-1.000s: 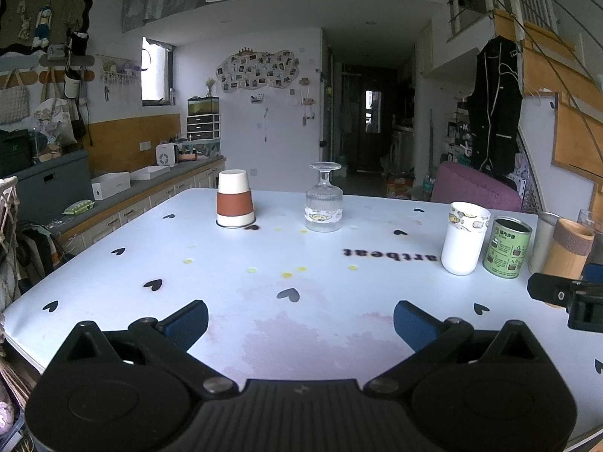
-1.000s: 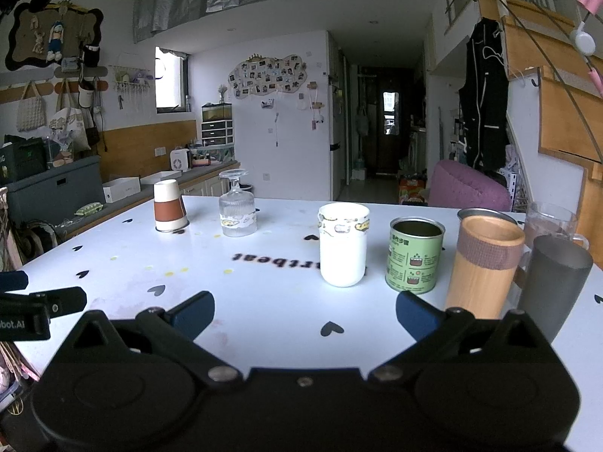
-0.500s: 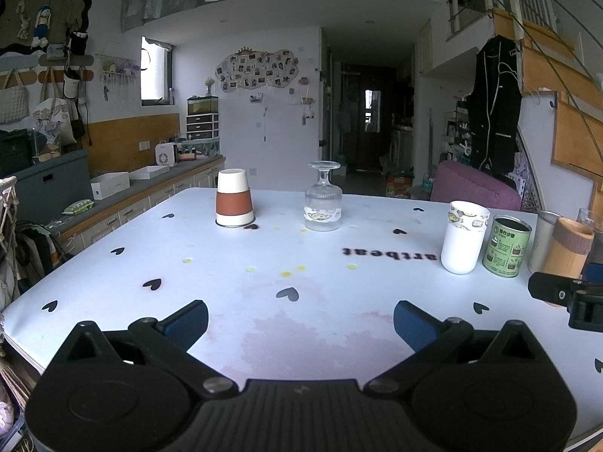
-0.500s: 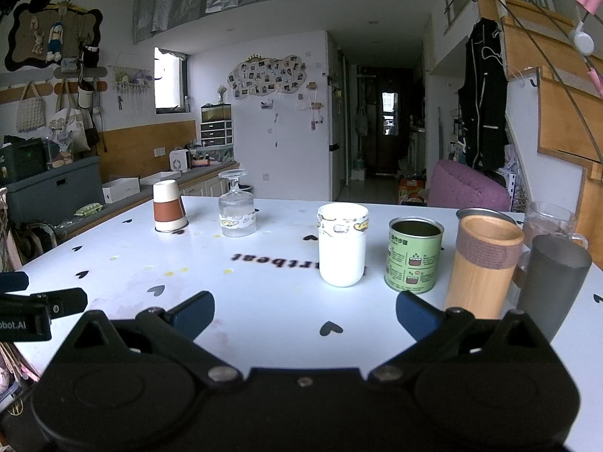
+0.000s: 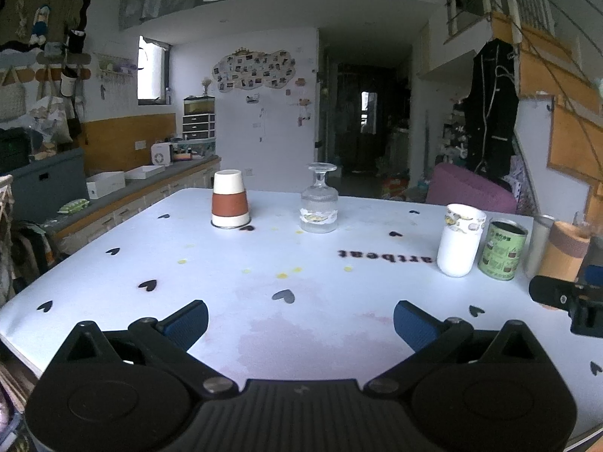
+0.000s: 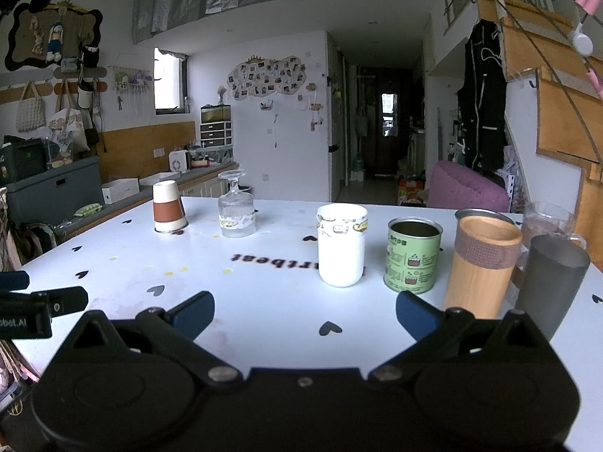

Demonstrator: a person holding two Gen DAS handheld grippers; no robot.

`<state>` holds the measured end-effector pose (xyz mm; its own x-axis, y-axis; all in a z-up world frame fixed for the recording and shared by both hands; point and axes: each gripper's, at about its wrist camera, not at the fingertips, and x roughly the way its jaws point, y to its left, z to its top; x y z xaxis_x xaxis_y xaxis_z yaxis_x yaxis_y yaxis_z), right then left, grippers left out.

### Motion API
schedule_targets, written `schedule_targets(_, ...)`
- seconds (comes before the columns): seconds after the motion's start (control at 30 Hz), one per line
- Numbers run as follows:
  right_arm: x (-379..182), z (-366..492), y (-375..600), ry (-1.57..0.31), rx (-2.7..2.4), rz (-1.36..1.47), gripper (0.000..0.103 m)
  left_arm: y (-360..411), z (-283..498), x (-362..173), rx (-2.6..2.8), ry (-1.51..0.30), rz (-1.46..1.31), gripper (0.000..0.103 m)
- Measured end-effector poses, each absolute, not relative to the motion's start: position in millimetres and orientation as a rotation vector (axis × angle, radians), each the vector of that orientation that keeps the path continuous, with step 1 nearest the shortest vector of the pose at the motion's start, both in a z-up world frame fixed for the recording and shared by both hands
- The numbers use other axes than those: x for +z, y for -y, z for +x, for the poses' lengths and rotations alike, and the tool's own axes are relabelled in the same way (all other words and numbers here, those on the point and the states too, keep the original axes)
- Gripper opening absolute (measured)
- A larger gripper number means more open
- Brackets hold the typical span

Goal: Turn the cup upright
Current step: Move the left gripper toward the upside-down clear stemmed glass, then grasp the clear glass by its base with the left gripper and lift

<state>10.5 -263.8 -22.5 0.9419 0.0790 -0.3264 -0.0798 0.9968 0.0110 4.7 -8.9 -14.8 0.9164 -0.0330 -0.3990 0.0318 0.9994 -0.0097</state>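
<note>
A white paper cup with a brown sleeve (image 5: 230,205) stands upside down at the far left of the white table (image 5: 301,301); it also shows in the right wrist view (image 6: 167,207). A stemmed glass (image 5: 319,205) stands upside down to its right, seen too in the right wrist view (image 6: 236,207). My left gripper (image 5: 300,320) is open and empty over the table's near edge, far from both. My right gripper (image 6: 305,310) is open and empty, just in front of a row of upright cups.
Upright on the right stand a white cup (image 6: 342,250), a green can (image 6: 412,256), a bamboo tumbler (image 6: 482,265), a grey tumbler (image 6: 550,286) and a glass mug (image 6: 546,222). A counter (image 5: 124,196) runs along the left. A purple chair (image 5: 471,192) sits behind the table.
</note>
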Motion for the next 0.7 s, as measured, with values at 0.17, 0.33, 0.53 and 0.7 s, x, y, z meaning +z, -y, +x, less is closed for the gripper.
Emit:
schedule_targets(0.17, -23.5, -0.4, 266.2, -0.302, 0.083, 0.003, 0.103, 11.5, 13.1, -15.5, -0.045, -0.386, 0.009, 0.103)
schedule_targets(0.33, -25.5, -5.2, 270.2, -0.304, 0.098, 0.019, 0.103, 4.9, 43.2, -8.3, -0.105, -0.373, -0.012, 0.103)
schedule_targets(0.53, -32.9, -6.2, 275.0, -0.329, 0.115, 0.036, 0.103, 11.2, 96.8, 9.9, -0.058, -0.349, 0.022, 0.103)
schedule_targets(0.7, -38.3, -4.1, 281.2, -0.345, 0.104, 0.049, 0.103, 21.2, 155.1, 26.2, -0.082, -0.351, 0.03, 0.103)
